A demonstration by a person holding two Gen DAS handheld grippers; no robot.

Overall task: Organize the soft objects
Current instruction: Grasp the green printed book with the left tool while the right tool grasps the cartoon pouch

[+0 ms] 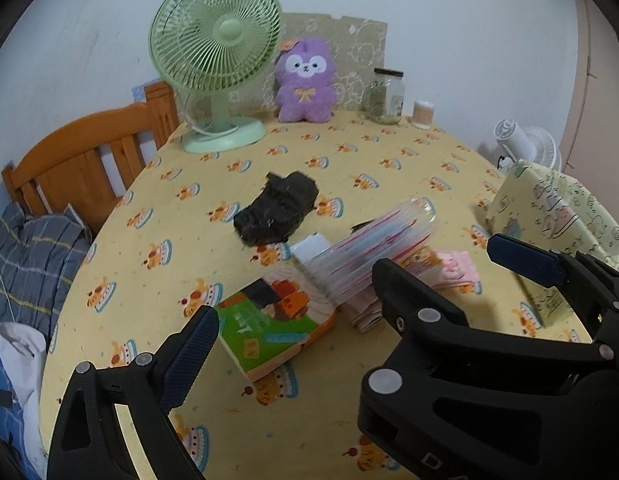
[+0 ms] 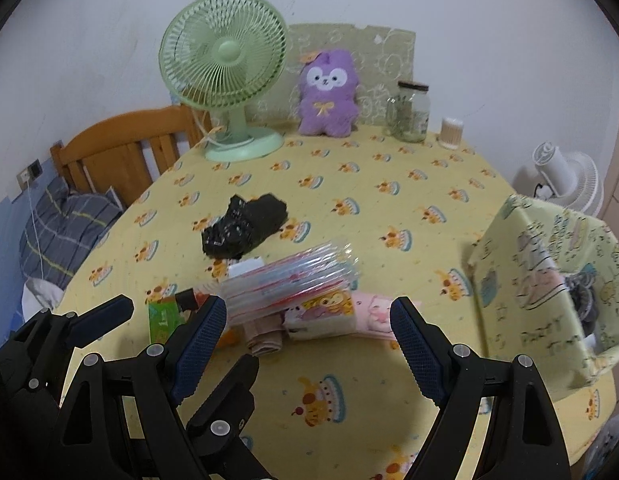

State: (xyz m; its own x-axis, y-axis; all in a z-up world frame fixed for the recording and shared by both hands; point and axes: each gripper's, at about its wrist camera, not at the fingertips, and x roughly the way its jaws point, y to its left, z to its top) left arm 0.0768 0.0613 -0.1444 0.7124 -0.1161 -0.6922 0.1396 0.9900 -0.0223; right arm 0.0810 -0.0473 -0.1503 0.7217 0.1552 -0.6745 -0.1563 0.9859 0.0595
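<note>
Ahead of the right gripper [image 2: 307,330], whose jaws stood wide apart and empty, the pink pack of soft tissues [image 2: 341,314] lay on the bench [image 2: 389,216] just beyond its fingertips. Similarly, the left gripper [image 1: 345,292] hung open and empty, near the green book [image 1: 273,328].

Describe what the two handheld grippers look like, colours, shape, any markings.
Both grippers are matte black plastic with angular, triangular cut-out frames and round silver rivets at the joints. Each finger ends in a dark blue pad with a fine knurled texture. The left gripper shows pale letters near the bottom edge, partly cut off. The right gripper looks the same build. No cables or sleeves are visible.
</note>
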